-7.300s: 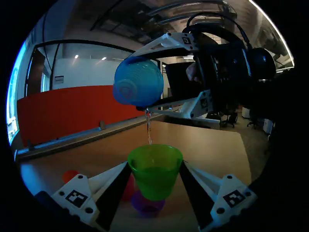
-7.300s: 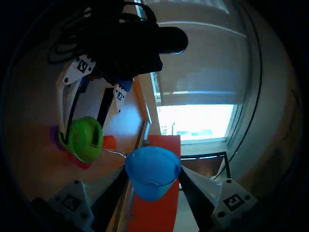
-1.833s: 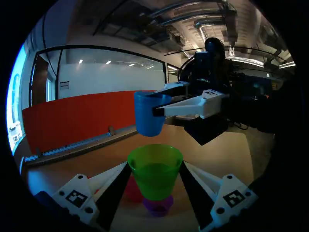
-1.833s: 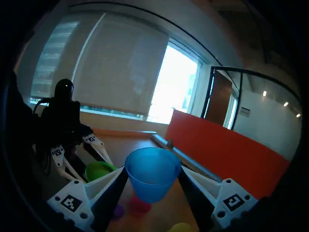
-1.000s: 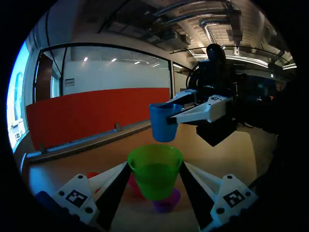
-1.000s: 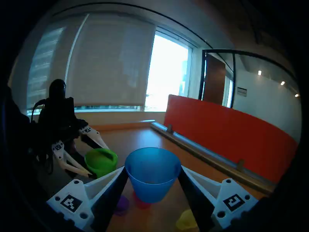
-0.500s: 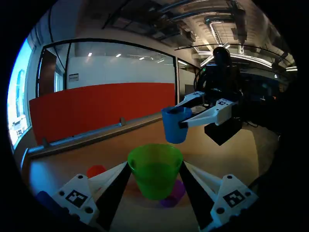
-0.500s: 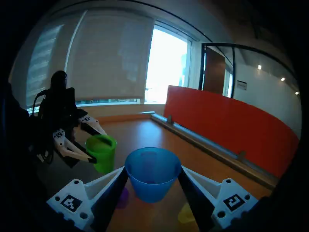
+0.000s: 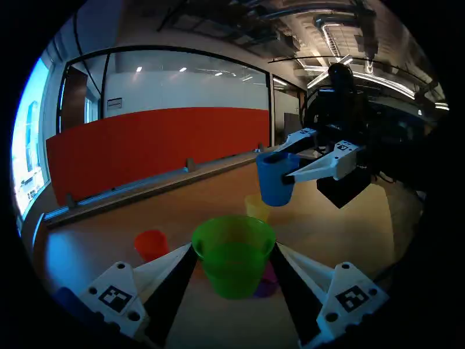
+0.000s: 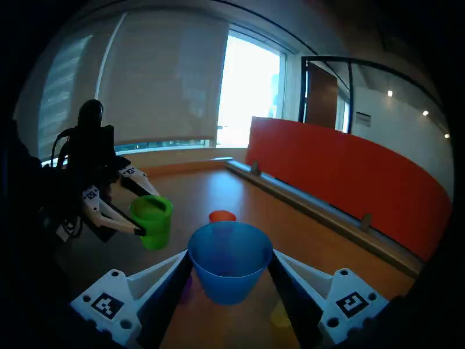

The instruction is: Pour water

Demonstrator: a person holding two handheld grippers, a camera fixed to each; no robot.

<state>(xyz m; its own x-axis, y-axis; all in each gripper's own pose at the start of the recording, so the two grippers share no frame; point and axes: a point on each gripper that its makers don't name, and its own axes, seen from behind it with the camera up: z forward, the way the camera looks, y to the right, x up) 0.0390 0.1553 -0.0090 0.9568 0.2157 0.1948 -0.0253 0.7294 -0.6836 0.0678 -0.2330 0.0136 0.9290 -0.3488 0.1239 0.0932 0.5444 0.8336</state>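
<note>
A long wooden table (image 9: 354, 232) runs beside a red partition (image 9: 157, 148). Over it, the left gripper (image 9: 232, 245) clamps both fingers on an upright green cup (image 9: 233, 264). Well apart, the right gripper (image 10: 230, 252) grips an upright blue cup (image 10: 229, 273). A small red cup (image 9: 151, 244), yellow cup (image 9: 256, 206) and purple cup (image 9: 269, 282) stand on the table.

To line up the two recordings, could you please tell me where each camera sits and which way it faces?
Left gripper view: rides the left gripper, facing across the table toward the red partition; its fingers clamp the green cup, right gripper beyond.
Right gripper view: rides the right gripper, facing the window; its fingers clamp the blue cup, left gripper at left.
Shared: both grippers, both cups, red cup, partition.
</note>
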